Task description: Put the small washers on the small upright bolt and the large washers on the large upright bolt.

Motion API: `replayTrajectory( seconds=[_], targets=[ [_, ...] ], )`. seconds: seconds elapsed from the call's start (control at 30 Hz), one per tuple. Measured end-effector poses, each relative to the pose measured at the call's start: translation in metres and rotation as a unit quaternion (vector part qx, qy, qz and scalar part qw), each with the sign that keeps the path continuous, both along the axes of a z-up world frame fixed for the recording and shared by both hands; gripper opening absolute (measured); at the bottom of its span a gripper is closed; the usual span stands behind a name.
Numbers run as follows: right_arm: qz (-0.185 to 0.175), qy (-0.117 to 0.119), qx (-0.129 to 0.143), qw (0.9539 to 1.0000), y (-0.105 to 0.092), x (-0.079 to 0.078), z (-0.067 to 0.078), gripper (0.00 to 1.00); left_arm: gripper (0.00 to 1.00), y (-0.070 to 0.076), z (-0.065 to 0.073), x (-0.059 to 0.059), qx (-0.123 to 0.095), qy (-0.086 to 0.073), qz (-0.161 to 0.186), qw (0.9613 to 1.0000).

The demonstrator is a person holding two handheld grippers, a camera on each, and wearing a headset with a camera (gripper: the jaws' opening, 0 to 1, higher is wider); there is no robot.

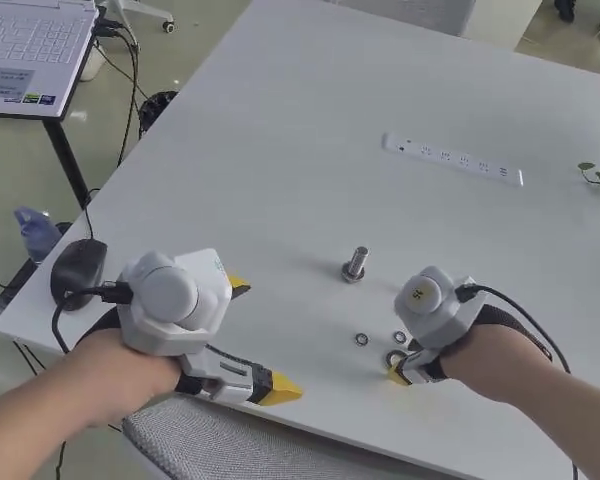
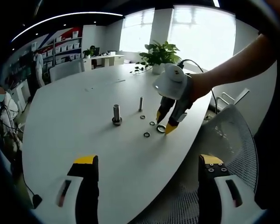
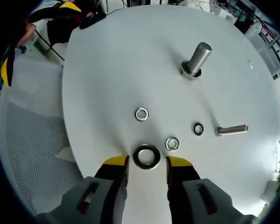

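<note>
The large flat steel washer [image 3: 146, 156] lies flat on the white tabletop [image 1: 280, 150] near the person's edge, between the yellow tips of the right gripper [image 3: 147, 162]. The jaws stand narrowly apart on either side of it; whether the pads touch the ring is hard to tell, though a slim gap seems to show on each side.

In the right gripper view, one small steel washer [image 3: 172, 143] sits just beside the large one at 1 o'clock, a second small washer [image 3: 141, 114] lies at 12 o'clock, and a darker small washer [image 3: 198, 129] at 2 o'clock. Just past that one is the thin small bolt [image 3: 232, 129]. The thick threaded large bolt [image 3: 196, 60] stands upright farther off at 1 o'clock, with a ring at its foot.

The left gripper [image 2: 148, 161] is held over the table edge, jaws wide apart and empty.

At 12 o'clock across the table lies a white power strip [image 1: 452, 158]. A white laptop [image 1: 25, 45] sits at 10 o'clock; its stickers are too small to read.
</note>
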State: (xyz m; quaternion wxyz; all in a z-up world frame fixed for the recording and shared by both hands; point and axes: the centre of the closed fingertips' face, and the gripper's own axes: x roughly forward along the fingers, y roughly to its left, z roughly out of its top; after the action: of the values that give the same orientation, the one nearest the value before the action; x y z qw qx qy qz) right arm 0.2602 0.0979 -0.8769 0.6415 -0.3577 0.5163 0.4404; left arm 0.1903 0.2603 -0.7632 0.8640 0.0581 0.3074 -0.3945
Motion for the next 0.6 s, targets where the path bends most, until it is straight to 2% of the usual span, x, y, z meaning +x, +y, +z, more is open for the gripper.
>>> replayTrajectory(
  seconds=[0.13, 0.27, 0.6],
  targets=[
    [-0.003, 0.000, -0.002, 1.0000, -0.0004, 0.0011, 0.0003, 0.32, 0.88, 0.0015, -0.0006, -0.0012, 0.002, 0.001, -0.001, 1.0000],
    [0.005, -0.002, -0.006, 1.0000, -0.0005, -0.0004, 0.0001, 0.25, 0.88, 0.0018, -0.0019, -0.0014, 0.001, 0.002, 0.001, 1.0000],
    [0.005, 0.003, -0.008, 1.0000, -0.0007, 0.0003, -0.0008, 0.24, 0.87, 0.0004, -0.0019, -0.0008, -0.001, 0.001, 0.001, 1.0000]
  ],
)
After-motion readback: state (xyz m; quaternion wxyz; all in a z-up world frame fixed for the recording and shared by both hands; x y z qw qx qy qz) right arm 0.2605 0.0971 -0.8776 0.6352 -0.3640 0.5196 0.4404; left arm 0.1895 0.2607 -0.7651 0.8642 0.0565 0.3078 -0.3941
